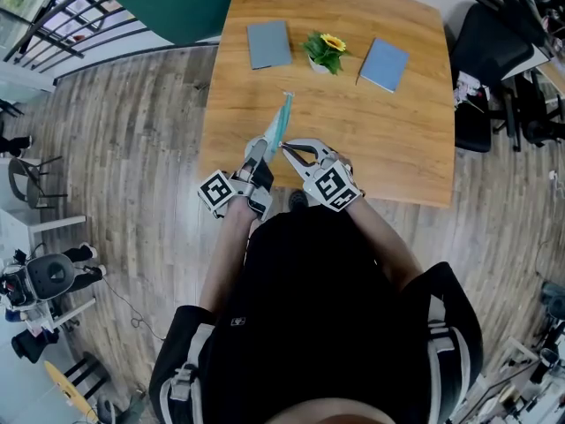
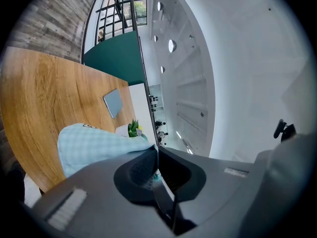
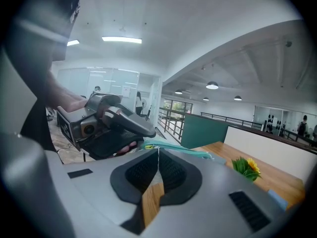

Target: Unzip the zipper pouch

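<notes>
A light teal checked zipper pouch (image 1: 282, 120) is held up edge-on over the wooden table's (image 1: 388, 140) near side. My left gripper (image 1: 267, 146) is shut on the pouch's lower end, and the checked cloth (image 2: 96, 145) spreads out to the left of its jaws (image 2: 157, 155). My right gripper (image 1: 286, 148) meets the pouch from the right. Its jaws (image 3: 158, 150) are shut at the pouch's teal zipper edge (image 3: 181, 148), on a small yellowish pull that is mostly hidden. The left gripper's body (image 3: 106, 118) shows just beyond.
At the table's far side lie two grey-blue notebooks (image 1: 268, 43) (image 1: 385, 64) with a small potted sunflower (image 1: 325, 51) between them. Black chairs (image 1: 490, 51) stand to the right. A railing (image 1: 62, 16) and a teal panel (image 1: 181, 3) are beyond the table.
</notes>
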A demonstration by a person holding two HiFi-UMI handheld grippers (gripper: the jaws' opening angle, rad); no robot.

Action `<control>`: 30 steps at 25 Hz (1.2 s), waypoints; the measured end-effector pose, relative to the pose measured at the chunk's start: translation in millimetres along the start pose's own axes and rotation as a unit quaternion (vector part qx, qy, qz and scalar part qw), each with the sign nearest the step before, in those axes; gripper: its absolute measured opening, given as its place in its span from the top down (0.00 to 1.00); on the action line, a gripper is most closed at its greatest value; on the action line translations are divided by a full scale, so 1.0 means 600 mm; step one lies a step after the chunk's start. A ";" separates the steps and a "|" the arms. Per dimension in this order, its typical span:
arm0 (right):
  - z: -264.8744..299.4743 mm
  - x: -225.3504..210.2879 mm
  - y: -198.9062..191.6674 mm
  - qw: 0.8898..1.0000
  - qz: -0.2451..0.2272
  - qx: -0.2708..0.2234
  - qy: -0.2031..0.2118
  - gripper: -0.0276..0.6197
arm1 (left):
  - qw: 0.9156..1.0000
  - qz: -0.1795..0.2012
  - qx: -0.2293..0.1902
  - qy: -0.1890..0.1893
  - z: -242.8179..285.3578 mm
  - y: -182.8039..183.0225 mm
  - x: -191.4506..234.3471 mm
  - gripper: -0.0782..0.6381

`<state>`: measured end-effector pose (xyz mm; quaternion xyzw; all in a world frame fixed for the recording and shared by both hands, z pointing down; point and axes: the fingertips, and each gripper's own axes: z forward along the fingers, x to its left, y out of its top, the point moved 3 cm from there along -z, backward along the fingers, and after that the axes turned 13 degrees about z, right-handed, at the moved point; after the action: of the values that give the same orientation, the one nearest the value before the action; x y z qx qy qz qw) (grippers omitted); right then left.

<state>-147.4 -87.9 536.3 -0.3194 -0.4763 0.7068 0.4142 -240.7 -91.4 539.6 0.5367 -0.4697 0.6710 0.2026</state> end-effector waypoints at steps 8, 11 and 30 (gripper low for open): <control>-0.009 -0.012 -0.004 1.000 0.006 -0.003 -0.015 0.95 | 1.000 -0.001 0.008 -0.004 0.013 -0.008 -0.006 0.88; -0.011 -0.015 -0.006 1.000 0.014 -0.008 -0.017 0.94 | 1.000 0.001 0.011 -0.006 0.017 -0.011 -0.008 0.88; -0.011 -0.029 -0.006 0.998 0.048 -0.019 -0.030 0.94 | 1.000 0.005 0.026 -0.006 0.024 -0.014 -0.007 0.88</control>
<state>-132.6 -100.1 538.5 -0.3282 -0.4857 0.7259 0.3598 -224.8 -98.6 538.8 0.5433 -0.4561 0.6808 0.1825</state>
